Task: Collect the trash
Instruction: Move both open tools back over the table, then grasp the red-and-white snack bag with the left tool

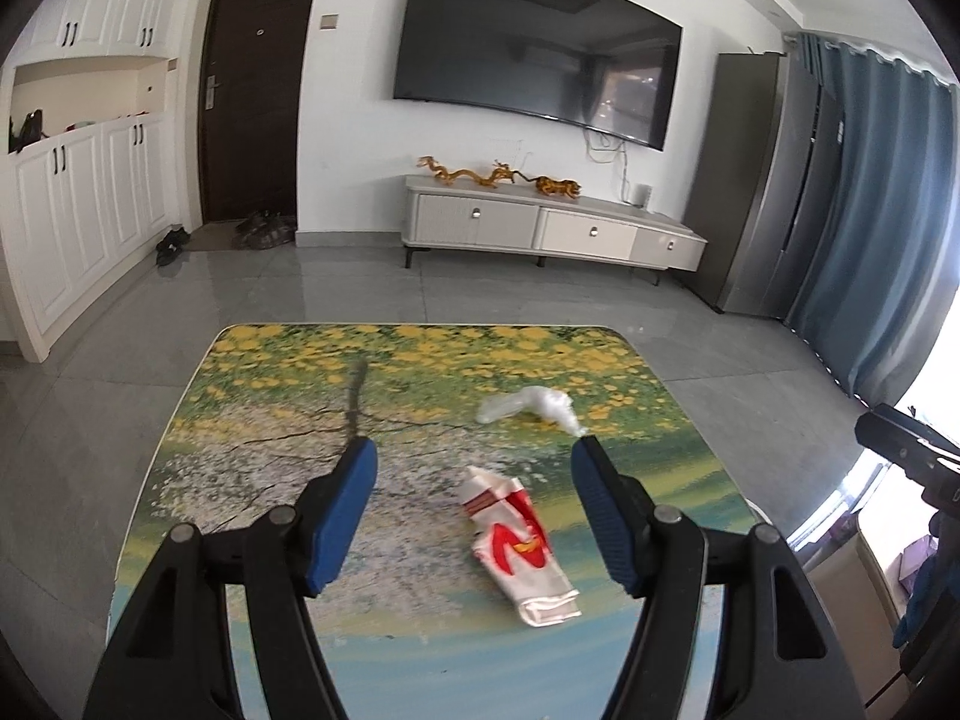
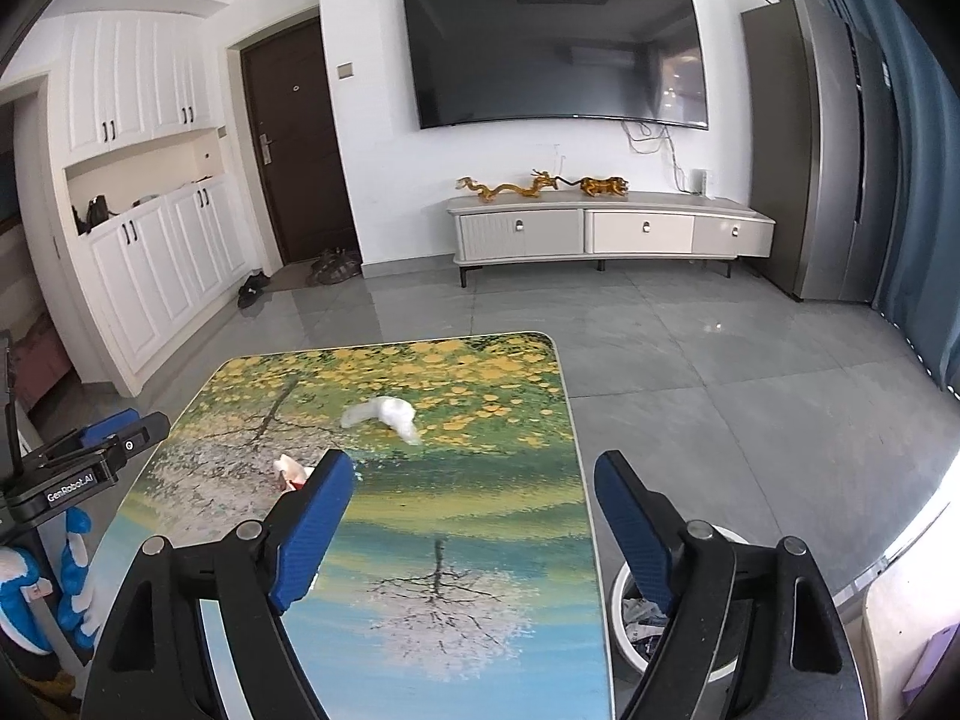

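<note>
Trash lies in 2 pieces on your desk (image 1: 252, 396), the one printed with yellow blossoms and water. A red-and-white wrapper (image 1: 519, 543) lies flat on the near half, and a crumpled clear plastic bag (image 1: 528, 405) sits farther back, well apart from it. Nothing else stands on the top, so neither piece is blocked.

Beyond the desk you face grey floor tiles, a low white cabinet (image 1: 552, 228) carrying gold figurines (image 1: 498, 177), a big dark television (image 1: 540, 54) on the wall, a dark door (image 1: 252, 96) with shoes (image 1: 264, 228) in front of it, white cupboards (image 1: 78, 204) to one side and blue curtains (image 1: 876, 222) to the other. In your right wrist view a white bin (image 2: 714, 660) with scraps inside stands on the floor just beside the desk's right edge, partly hidden by your right finger.

Your left tool (image 1: 474, 456) hovers over the near half with its blue pads (image 1: 342, 516) spread wide. The wrapper shows between them, nearer the right pad, but neither pad touches it.

Your right tool (image 2: 474, 468) is also spread and empty. Its left pad (image 2: 312, 528) hangs over the desk and covers part of the wrapper (image 2: 288, 471); its right pad hangs past the edge, above the bin. The plastic bag (image 2: 384, 414) lies ahead of both pads, untouched.
</note>
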Demonstrator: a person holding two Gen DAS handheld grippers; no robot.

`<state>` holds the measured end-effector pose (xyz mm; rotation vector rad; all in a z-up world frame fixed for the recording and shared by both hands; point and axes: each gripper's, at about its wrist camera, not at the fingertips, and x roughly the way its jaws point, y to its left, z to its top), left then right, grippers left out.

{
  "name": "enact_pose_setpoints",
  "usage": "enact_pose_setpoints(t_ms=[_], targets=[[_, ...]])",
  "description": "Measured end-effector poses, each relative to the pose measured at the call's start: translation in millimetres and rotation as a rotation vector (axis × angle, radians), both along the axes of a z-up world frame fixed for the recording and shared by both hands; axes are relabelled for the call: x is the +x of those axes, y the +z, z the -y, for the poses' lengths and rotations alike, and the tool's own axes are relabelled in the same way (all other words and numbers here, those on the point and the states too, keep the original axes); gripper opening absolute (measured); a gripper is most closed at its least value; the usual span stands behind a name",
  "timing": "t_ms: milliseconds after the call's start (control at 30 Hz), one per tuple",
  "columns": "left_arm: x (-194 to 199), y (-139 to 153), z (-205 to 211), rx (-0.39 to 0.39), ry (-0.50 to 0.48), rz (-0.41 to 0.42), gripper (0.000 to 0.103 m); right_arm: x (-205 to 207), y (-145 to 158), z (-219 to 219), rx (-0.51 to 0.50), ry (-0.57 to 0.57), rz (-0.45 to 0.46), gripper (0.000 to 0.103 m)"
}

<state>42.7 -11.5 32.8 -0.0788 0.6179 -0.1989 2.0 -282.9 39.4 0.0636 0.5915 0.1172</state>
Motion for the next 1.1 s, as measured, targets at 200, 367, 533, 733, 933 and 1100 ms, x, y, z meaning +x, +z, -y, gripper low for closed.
enact_pose_setpoints(t_ms=[200, 367, 533, 733, 933, 1100], targets=[[3.5, -11.6, -13.5, -0.001, 0.024, -0.029, 0.065, 7.6, -5.1, -9.9, -0.002, 0.031, -0.01, 0.081], [13.1, -32.0, -22.9, 0.012, 0.049, -0.09, 0.066, 16.5, -13.3, -6.9, 0.007, 0.044, -0.025, 0.081], [18.8, -59.8, -16.3, 0.013, -0.003, -0.178, 0.065, 32.2, -28.4, -0.9, 0.023, 0.06, -0.053, 0.081], [32.4, -99.9, 0.4, -0.074, -0.086, -0.343, 0.065, 55.7, -51.1, 0.1, 0.038, 0.094, -0.098, 0.081], [45.7, -118.7, 14.3, -0.152, -0.13, -0.435, 0.065, 79.1, -69.7, -2.0, 0.046, 0.13, -0.129, 0.081], [56.2, -126.5, 34.5, -0.097, -0.138, -0.461, 0.065, 95.2, -78.2, -3.1, 0.056, 0.157, -0.139, 0.081]])
